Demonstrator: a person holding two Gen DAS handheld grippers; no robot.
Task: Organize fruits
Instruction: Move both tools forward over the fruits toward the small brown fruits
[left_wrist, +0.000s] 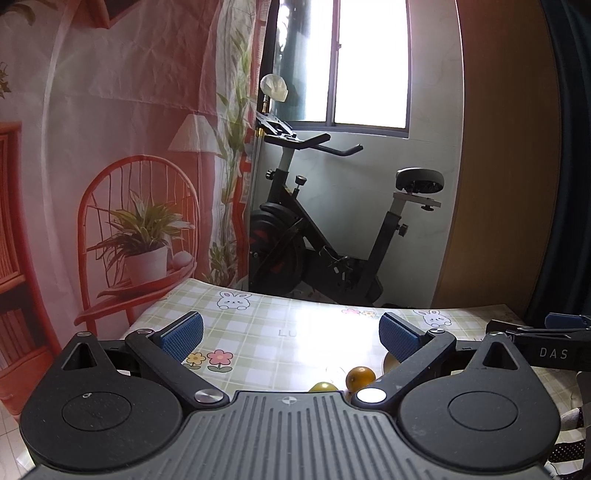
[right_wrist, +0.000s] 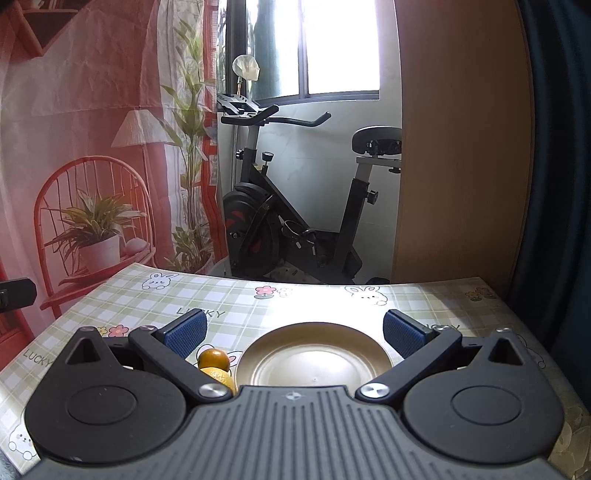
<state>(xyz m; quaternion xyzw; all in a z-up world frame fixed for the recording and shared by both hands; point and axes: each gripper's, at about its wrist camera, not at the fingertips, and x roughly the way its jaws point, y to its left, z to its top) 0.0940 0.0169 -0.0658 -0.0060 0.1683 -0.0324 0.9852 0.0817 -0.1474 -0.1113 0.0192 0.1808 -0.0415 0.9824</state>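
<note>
Bright window, dim corner, and a bike parked against the wall.

Daylight pours through the window (left_wrist: 369, 62), leaving a glare on the checked tablecloth (right_wrist: 258, 306) with its rabbits and flowers. A black exercise bike (left_wrist: 317, 236) stands on the floor below the sill by the pale wall (right_wrist: 314, 162). Left hangs a printed backdrop (left_wrist: 110, 166) showing a red chair, lamp and plants; right stands a wooden panel (right_wrist: 461, 147).

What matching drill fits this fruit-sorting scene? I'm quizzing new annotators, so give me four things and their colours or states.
Things:
1. orange fruit
2. plate
3. right gripper
4. exercise bike

Colours or states:
A. black, behind the table
B. open, nothing held
C. round, on the cloth left of the plate
D. gold, nothing on it

Pairs: 1-C, 2-D, 3-B, 4-A
</note>
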